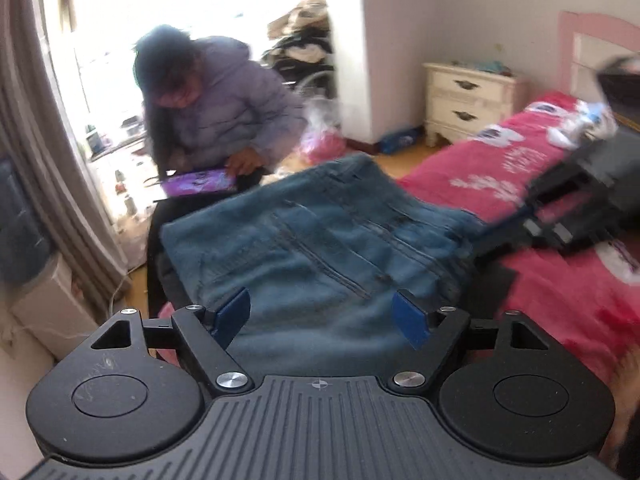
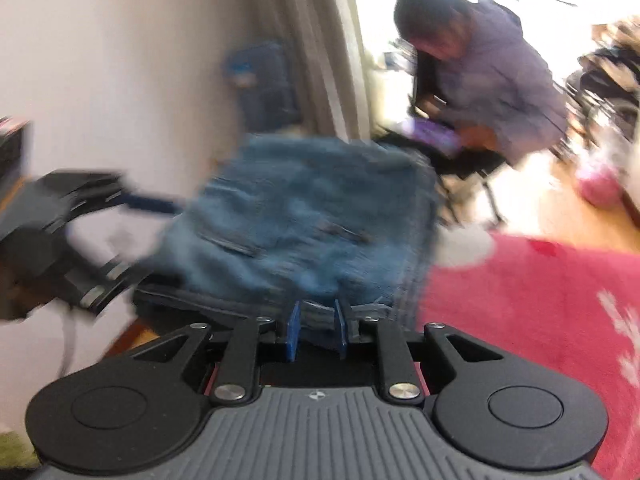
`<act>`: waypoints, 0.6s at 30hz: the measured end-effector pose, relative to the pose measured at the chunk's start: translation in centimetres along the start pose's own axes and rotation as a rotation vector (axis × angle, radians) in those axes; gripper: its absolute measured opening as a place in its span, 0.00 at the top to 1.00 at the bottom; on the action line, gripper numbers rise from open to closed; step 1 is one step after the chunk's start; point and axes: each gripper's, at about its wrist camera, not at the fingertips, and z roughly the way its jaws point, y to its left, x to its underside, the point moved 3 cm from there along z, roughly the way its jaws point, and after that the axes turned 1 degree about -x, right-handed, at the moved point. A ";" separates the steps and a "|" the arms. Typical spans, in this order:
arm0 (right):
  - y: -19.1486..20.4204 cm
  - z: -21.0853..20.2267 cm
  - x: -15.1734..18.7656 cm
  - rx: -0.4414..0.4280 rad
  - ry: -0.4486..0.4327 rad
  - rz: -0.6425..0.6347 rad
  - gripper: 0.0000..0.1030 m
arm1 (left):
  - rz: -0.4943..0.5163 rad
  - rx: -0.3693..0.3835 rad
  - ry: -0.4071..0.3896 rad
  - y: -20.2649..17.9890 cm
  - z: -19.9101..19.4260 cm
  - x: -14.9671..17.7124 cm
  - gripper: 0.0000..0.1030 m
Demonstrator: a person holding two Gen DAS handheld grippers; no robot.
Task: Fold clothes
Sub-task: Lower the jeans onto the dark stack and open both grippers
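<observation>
While my right gripper (image 2: 317,330) pinches the near hem of the blue jeans (image 1: 312,248) on the pink bed (image 1: 560,304), my left gripper (image 1: 324,318), jaws wide w/ nothing held, hovers over denim stretching to 12 o'clock.

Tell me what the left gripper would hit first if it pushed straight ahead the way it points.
Most likely the folded blue jeans: the open left gripper points down onto the denim spread just beyond it. Motion blur leaves the gap between them unclear.
</observation>
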 end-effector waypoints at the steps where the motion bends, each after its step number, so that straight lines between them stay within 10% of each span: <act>1: -0.5 0.6 0.1 0.020 0.021 0.022 0.81 | 0.007 0.002 0.016 -0.5 0.3 0.5 0.23; 10: 0.1 -3.5 -5.2 0.069 0.075 -0.038 0.79 | -0.048 -0.066 -0.005 -2.6 -0.9 -2.1 0.20; 18: 1.8 -8.5 -9.4 0.124 0.130 0.152 0.43 | -0.380 -0.135 -0.161 -2.6 -5.7 -8.9 0.00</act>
